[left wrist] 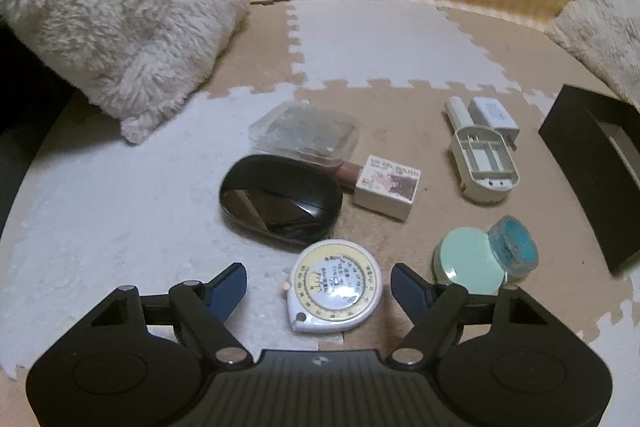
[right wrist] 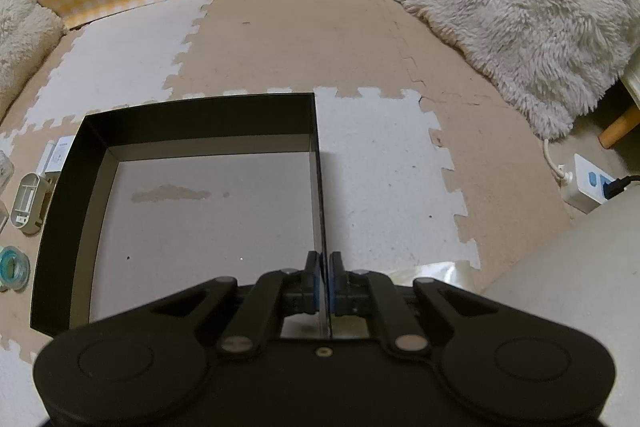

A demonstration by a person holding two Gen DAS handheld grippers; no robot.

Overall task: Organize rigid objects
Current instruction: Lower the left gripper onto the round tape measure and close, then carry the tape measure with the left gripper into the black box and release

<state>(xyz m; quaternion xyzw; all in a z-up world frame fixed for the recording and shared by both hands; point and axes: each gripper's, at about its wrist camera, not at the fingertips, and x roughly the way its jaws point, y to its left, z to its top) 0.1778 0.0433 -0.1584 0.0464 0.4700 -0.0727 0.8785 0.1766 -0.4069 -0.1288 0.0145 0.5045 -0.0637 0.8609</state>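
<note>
The round tape measure (left wrist: 335,285) lies flat on the foam mat (left wrist: 120,195), directly between the spread fingers of the left gripper (left wrist: 319,285), which hovers over it with jaws wide and nothing held. The black box (right wrist: 192,125), bare inside, sits on the mat to the right, and the right gripper (right wrist: 324,283) is clamped on its right wall near the front, seemingly steadying it. Judged from this, no object has gone in yet and the step in hand is the first pick: the left gripper needs to drop lower, close across the tape measure's flat body, then carry it right into the box. Just beyond it sits the black oval case (left wrist: 280,201), close enough to be nudged; a mint round tin (left wrist: 470,259) with a blue tape roll (left wrist: 514,247) leaning on it lies to the right, on the way to the box. Farther off are a small printed box (left wrist: 387,191), a clear plastic case (left wrist: 304,131) and white plastic pieces (left wrist: 482,143).
</note>
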